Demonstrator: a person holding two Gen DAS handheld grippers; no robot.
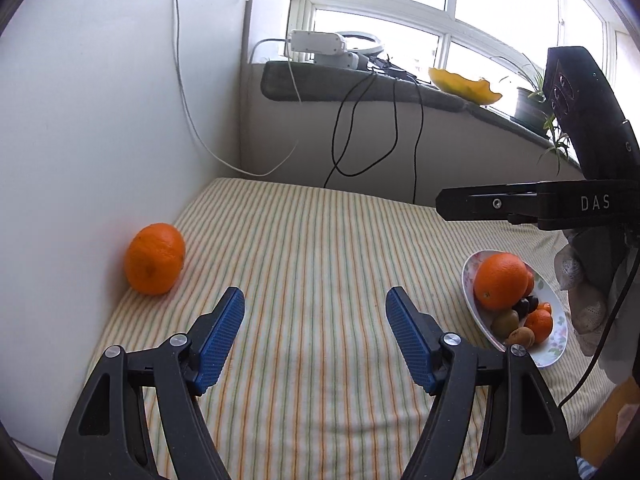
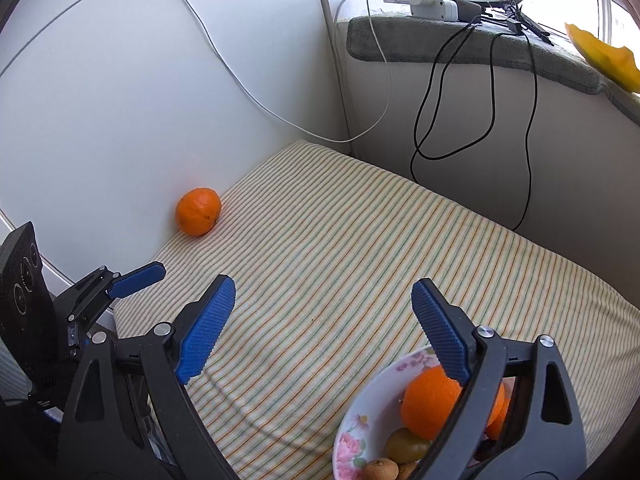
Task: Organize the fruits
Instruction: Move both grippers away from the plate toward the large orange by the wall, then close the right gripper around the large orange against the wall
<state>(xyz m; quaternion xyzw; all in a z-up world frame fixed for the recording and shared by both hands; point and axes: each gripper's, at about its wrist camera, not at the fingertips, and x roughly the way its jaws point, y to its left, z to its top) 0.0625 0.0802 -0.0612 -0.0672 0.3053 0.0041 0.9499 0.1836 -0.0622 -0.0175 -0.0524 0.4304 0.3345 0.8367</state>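
A loose orange (image 1: 154,258) (image 2: 198,211) lies on the striped cloth (image 1: 320,240), up against the white wall. My left gripper (image 1: 315,294) is open and empty, to the right of and nearer than that orange. A floral white bowl (image 1: 556,344) (image 2: 360,420) holds a large orange (image 1: 500,280) (image 2: 430,404), a kiwi, small tangerines and dark fruit. My right gripper (image 2: 323,282) is open with nothing between its fingers, and its right finger hangs over the bowl. The right gripper's black frame (image 1: 520,202) shows above the bowl. A left finger (image 2: 138,276) shows at the left edge.
A white wall (image 1: 100,140) bounds the cloth on the left. Behind it stands a window sill with a grey mat (image 1: 360,88), white devices, a ring light, a yellow dish and a plant. Black and white cables (image 2: 424,120) hang down to the cloth's far edge.
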